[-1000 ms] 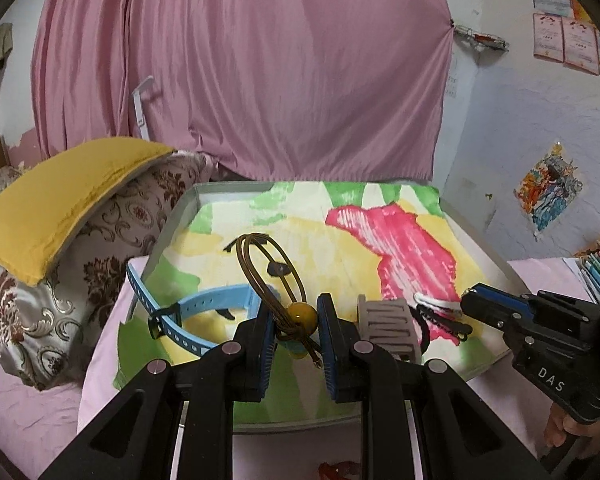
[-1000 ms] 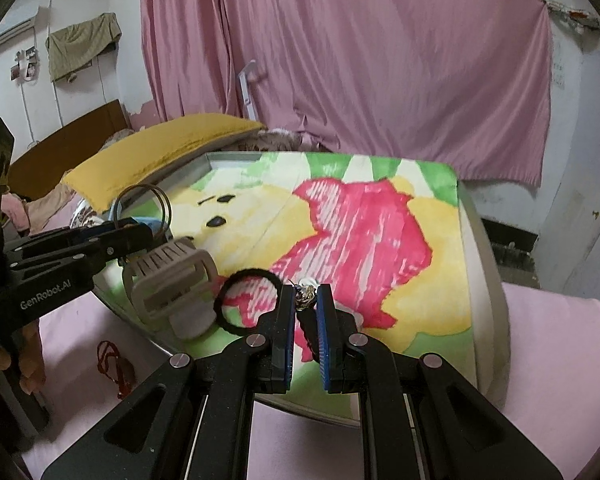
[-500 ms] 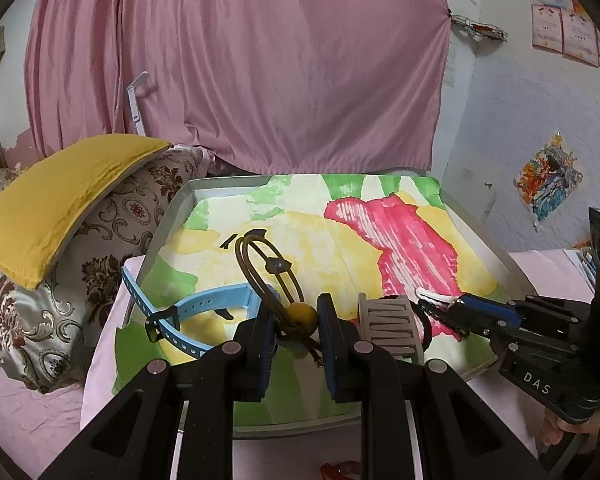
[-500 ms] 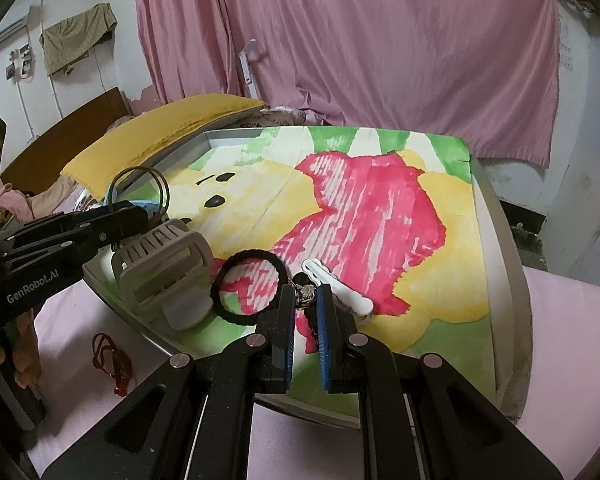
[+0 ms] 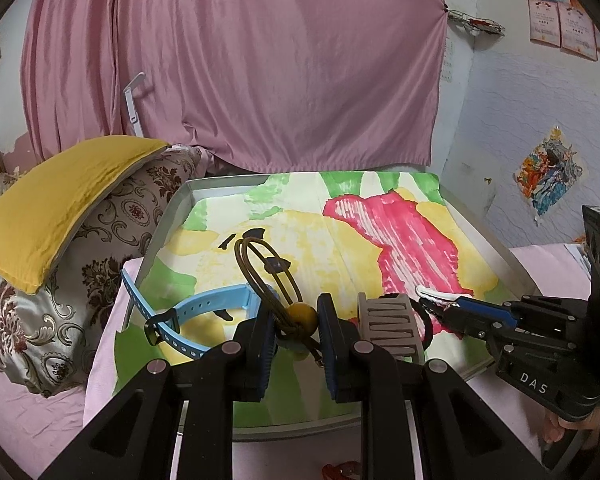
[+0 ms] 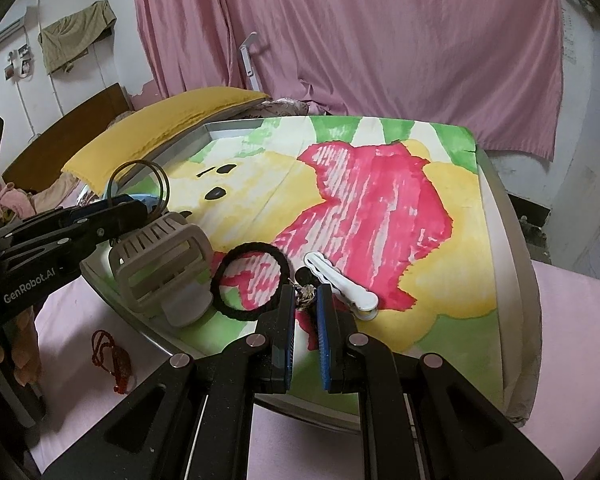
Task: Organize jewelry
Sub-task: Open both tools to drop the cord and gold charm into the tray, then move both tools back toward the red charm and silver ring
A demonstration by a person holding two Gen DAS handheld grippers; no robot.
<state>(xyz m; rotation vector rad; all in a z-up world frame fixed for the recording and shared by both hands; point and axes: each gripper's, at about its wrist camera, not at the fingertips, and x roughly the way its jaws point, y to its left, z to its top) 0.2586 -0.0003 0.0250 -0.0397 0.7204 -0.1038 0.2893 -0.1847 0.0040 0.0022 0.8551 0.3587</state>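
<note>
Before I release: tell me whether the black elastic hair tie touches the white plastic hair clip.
Apart. The right wrist view shows painted tray liner between black hair tie and white clip.

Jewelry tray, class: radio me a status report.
Left gripper shut on brown bead cord. Right gripper shut on small silver trinket. White clip alongside.

Each camera sits just behind its own tool and looks forward and down along it, close over the tray (image 5: pixel 484 226). Both views share the grey hair claw (image 5: pixel 388 320) and pink curtain (image 6: pixel 380 40).
</note>
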